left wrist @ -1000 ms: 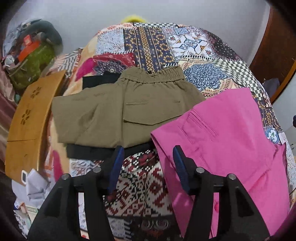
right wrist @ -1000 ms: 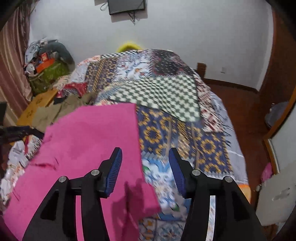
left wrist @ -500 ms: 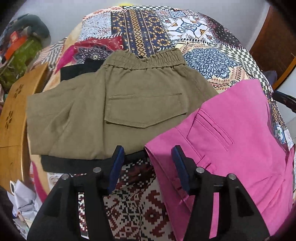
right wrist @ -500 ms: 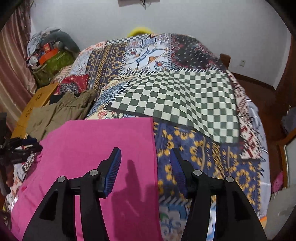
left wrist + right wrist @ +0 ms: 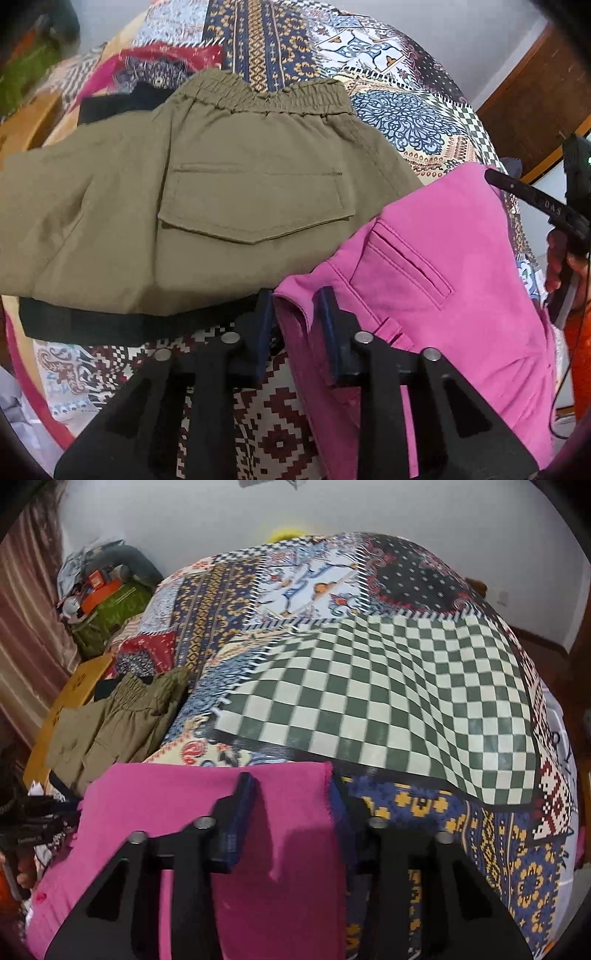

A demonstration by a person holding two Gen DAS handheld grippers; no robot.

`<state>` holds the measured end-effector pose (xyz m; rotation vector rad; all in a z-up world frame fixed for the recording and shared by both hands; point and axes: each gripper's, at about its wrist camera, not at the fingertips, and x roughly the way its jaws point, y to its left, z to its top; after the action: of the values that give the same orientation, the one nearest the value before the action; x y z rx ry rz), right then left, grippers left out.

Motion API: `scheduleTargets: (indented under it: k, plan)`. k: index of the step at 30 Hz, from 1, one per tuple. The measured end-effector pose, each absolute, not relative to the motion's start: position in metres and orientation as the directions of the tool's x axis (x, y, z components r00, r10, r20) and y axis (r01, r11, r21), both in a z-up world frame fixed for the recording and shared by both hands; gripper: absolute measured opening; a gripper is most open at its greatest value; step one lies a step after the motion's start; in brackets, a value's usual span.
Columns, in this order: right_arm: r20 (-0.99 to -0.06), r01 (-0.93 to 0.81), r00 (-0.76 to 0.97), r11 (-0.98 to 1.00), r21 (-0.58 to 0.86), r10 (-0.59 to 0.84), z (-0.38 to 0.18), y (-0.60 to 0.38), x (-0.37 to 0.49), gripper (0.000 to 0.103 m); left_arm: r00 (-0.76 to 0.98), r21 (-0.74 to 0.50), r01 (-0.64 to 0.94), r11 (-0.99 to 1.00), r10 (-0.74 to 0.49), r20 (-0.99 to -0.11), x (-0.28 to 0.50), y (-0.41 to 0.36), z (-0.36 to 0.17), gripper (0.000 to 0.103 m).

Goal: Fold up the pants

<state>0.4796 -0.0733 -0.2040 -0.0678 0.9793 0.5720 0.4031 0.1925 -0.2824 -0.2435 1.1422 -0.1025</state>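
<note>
Pink pants (image 5: 443, 266) lie flat on the patchwork bedspread, back pocket up. My left gripper (image 5: 297, 314) straddles their waistband corner, its jaws narrowed around the fabric edge. In the right wrist view the pink pants (image 5: 184, 812) show their leg hem. My right gripper (image 5: 291, 808) straddles the hem's right corner, jaws partly closed around the cloth. The right gripper also shows in the left wrist view (image 5: 532, 199) at the far right.
Folded olive pants (image 5: 207, 206) lie on a black garment (image 5: 92, 325) left of the pink pants. The patchwork bedspread (image 5: 388, 686) stretches beyond. A wooden board (image 5: 70, 701) and a pile of bags (image 5: 103, 602) stand at the bed's left side.
Both grippers moved forward and down onto the pink pants. Their jaws narrowed around the waistband corner and the hem corner.
</note>
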Motion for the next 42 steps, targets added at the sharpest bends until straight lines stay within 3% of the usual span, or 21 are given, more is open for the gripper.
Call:
scheduleTargets:
  k: [1,2,4,9,16,21,28,42]
  plan:
    - [-0.803,-0.486,0.430,0.855,0.181,0.414,-0.202,-0.071,0.477,0.014,0.420,-0.218,-0.043,0.975,-0.181,-0.889,0.402,0.189,-0.280,0.018]
    - [-0.808,-0.478,0.431,0.861,0.173,0.402,-0.202,-0.069,0.477,0.008,0.424,-0.198,-0.046,0.979,-0.160,-0.892,0.402,0.187,-0.278,0.014]
    - [-0.814,-0.469,0.422,0.864,0.181,0.399,-0.201,-0.067,0.482,0.005,0.433,-0.159,-0.051,0.986,-0.122,-0.893,0.400,0.184,-0.272,0.010]
    - [-0.790,-0.456,0.460,0.871,0.183,0.407,-0.179,-0.073,0.480,0.004,0.504,-0.051,-0.053,0.997,-0.017,-0.863,0.395,0.181,-0.233,0.007]
    - [-0.691,-0.458,0.567,0.869,0.188,0.448,-0.104,-0.087,0.468,0.003,0.666,-0.025,-0.062,0.998,0.023,-0.746,0.385,0.183,-0.133,0.007]
    - [-0.605,-0.466,0.642,0.866,0.181,0.472,-0.049,-0.098,0.443,0.003,0.713,0.012,-0.047,0.999,0.042,-0.700,0.372,0.169,-0.094,0.007]
    - [-0.587,-0.506,0.641,0.847,0.161,0.494,-0.033,-0.120,0.382,0.003,0.688,0.053,-0.017,0.998,0.051,-0.724,0.330,0.149,-0.099,0.007]
    - [-0.697,-0.526,0.535,0.834,0.169,0.478,-0.097,-0.153,0.281,0.003,0.590,0.087,0.006,0.996,0.067,-0.805,0.254,0.135,-0.158,0.004]
